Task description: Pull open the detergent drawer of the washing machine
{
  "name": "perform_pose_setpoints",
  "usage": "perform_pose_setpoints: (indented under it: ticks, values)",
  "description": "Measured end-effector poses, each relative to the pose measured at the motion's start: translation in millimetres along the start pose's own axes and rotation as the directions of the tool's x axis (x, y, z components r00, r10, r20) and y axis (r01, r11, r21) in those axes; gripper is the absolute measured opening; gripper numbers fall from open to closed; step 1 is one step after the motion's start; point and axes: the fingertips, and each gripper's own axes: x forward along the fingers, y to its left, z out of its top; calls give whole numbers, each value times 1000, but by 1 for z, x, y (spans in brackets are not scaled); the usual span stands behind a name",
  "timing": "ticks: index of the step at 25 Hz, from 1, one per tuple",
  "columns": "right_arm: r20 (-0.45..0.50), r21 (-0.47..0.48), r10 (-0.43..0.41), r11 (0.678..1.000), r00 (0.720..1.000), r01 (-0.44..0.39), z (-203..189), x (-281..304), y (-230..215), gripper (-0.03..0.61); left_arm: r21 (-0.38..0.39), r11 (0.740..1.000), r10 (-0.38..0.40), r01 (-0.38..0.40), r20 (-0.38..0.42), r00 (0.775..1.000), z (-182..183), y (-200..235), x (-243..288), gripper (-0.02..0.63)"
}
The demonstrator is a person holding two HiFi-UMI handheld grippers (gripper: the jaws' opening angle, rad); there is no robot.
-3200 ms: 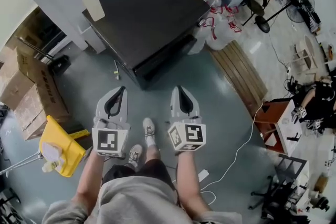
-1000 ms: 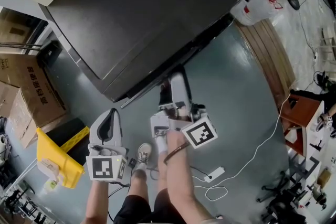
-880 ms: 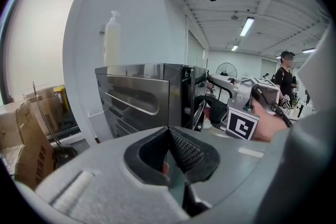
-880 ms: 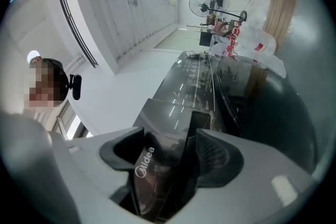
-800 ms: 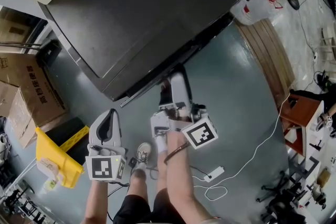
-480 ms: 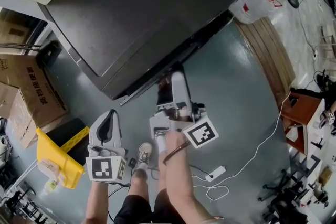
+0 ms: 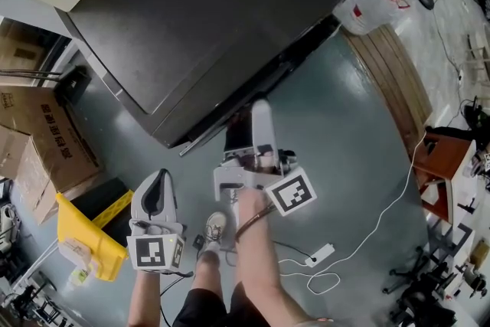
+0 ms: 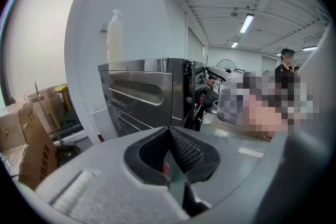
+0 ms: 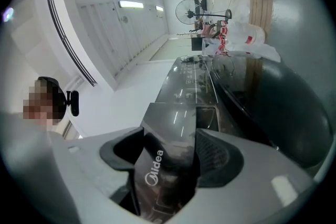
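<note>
R claw [image 9: 169,139] clamps drawer [image 9: 164,173], lengthwise outward.

The head view looks steeply down from above the washing machine [image 7: 207,19], taking in its dark top, the floor [image 7: 337,126] and both claws from behind. The camera on the left claw [image 7: 157,184] sits low and well back, facing the washing machine [image 8: 142,94] roughly level. The camera on the right claw [image 7: 259,119], rolled sideways, is hard up against the detergent drawer [image 9: 168,160]; the head view shares that drawer [image 7: 239,135] at the claw's tip
</note>
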Motion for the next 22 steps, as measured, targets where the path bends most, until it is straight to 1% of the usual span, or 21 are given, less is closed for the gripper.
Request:
perform_pose_setpoints:
  ticks: [6,11,13,16,22]
  values:
    - [-7,15,9,1000,1000,-8,-1,3,-1,302,-6,1000,0,0,-12,1000,-5,3,0,11]
    - [-13,100,44,994,999,-43,-3,5,-2,302,-6,1000,-7,7,-17,1000,-7,0,3,11]
    - [-14,115,47,992,999,-45,-4,5,-3,302,0,1000,-8,8,-19,1000,-8,-1,5,11]
    - [-16,127,55,991,998,-53,-4,5,-4,302,-1,1000,-8,8,-22,1000,-9,-1,7,11]
    - [-22,119,62,991,998,-59,-3,5,-1,302,-6,1000,4,-4,-16,1000,-6,-2,6,11]
